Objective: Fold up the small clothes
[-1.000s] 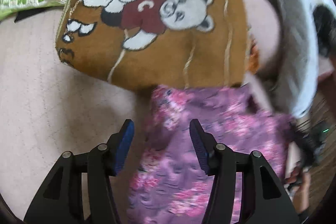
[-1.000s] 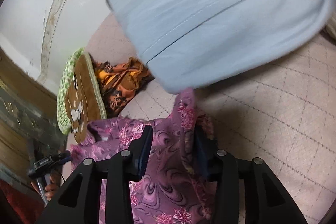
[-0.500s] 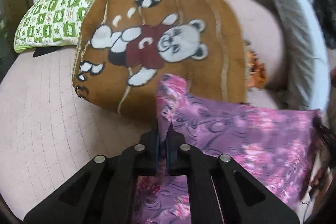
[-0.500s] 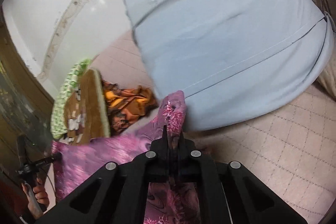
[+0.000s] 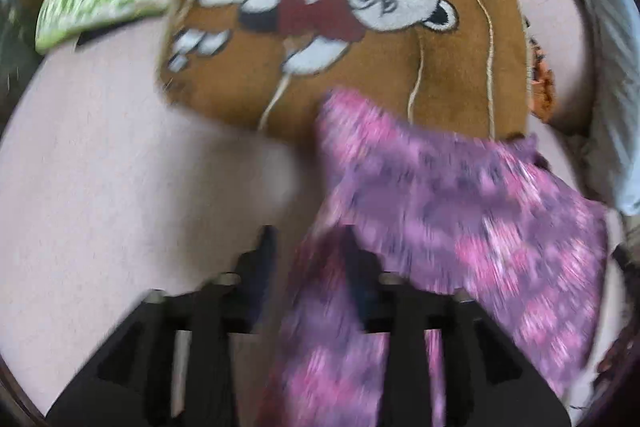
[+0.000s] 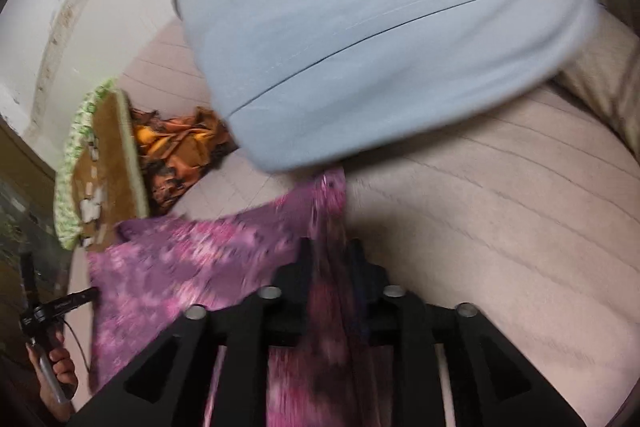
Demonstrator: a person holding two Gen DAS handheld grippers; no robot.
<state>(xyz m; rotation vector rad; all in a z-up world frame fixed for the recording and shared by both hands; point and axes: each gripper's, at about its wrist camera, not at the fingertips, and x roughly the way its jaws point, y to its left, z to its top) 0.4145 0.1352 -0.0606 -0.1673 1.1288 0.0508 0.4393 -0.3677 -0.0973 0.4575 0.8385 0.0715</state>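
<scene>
Pink quilted bed [image 5: 120, 155], purple floral garment [image 5: 460, 211] beside bear cushion [image 5: 344, 19], left gripper [image 5: 308, 247] fingers parted, right gripper [image 6: 330, 259] fingers parted around cloth edge.

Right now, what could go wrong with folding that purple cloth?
1. The left hand-held gripper stands open beside the cloth, so that edge may flop down crooked and spoil the fold.
2. The cloth's far edge overlaps the teddy cushion, and the blue pillow crowds the right hand-held gripper. A pull could snag or drag them.
</scene>
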